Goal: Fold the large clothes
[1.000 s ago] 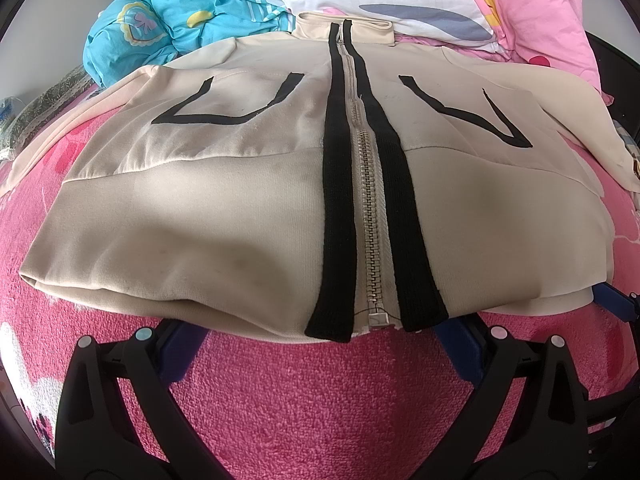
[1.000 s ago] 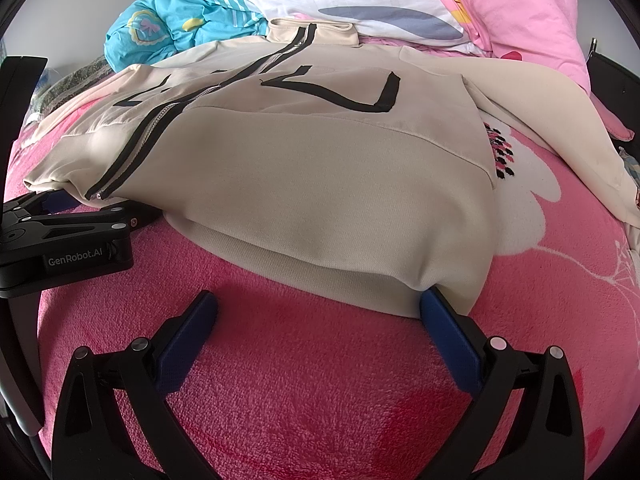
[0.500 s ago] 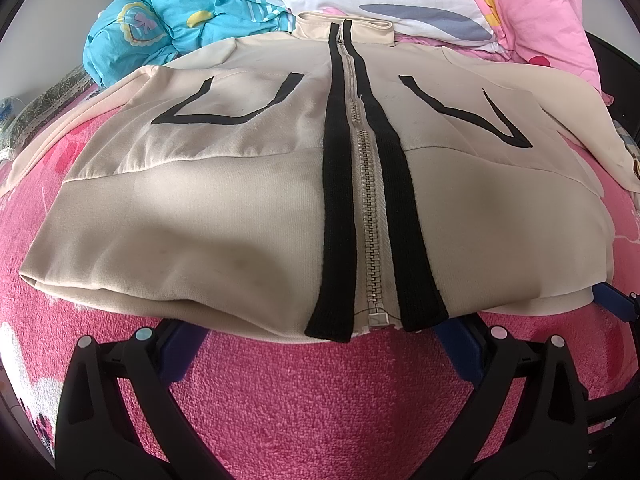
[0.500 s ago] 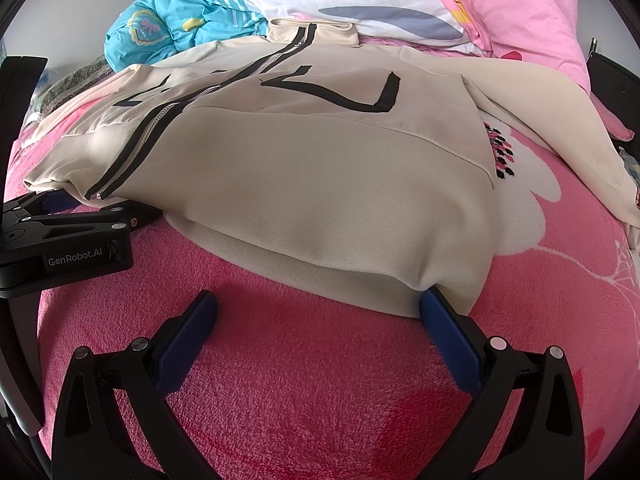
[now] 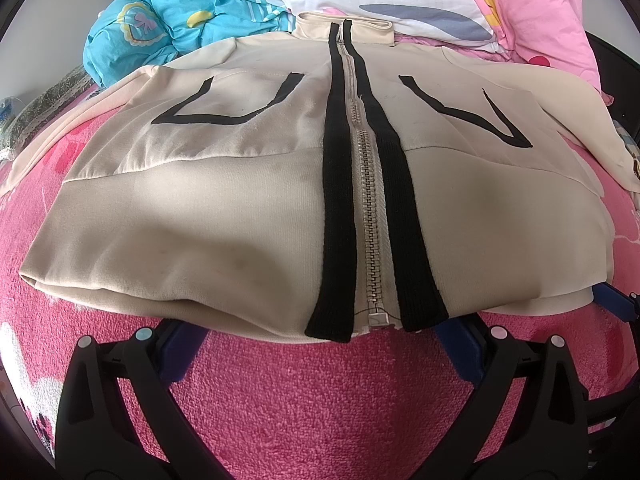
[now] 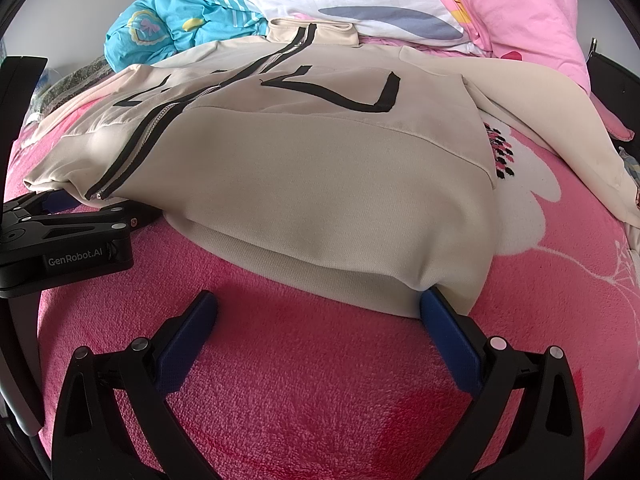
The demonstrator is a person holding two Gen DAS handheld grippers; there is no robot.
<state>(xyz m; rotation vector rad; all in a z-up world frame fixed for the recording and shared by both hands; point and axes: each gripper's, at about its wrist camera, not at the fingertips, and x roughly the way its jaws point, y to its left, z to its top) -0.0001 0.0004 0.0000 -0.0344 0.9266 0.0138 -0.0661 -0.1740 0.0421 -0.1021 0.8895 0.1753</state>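
A cream zip-up jacket [image 5: 224, 216] with black trim and a metal zipper [image 5: 370, 208] lies front-up on a pink fleece blanket [image 5: 320, 400], collar at the far end. My left gripper [image 5: 320, 344] is open at the hem, its blue fingertips tucked under the hem edge on either side of the zipper. My right gripper [image 6: 320, 312] is open at the jacket's [image 6: 340, 200] right hem corner; its right fingertip [image 6: 440, 312] touches the hem, its left one rests on the blanket. The left gripper also shows in the right wrist view [image 6: 80, 216] at far left.
A blue patterned bundle of cloth [image 5: 172, 28] and pink-white pillows [image 5: 460, 4] lie beyond the collar. The jacket's right sleeve [image 6: 568, 136] stretches out to the right over the blanket [image 6: 320, 400]. Dark bed edges show at far right.
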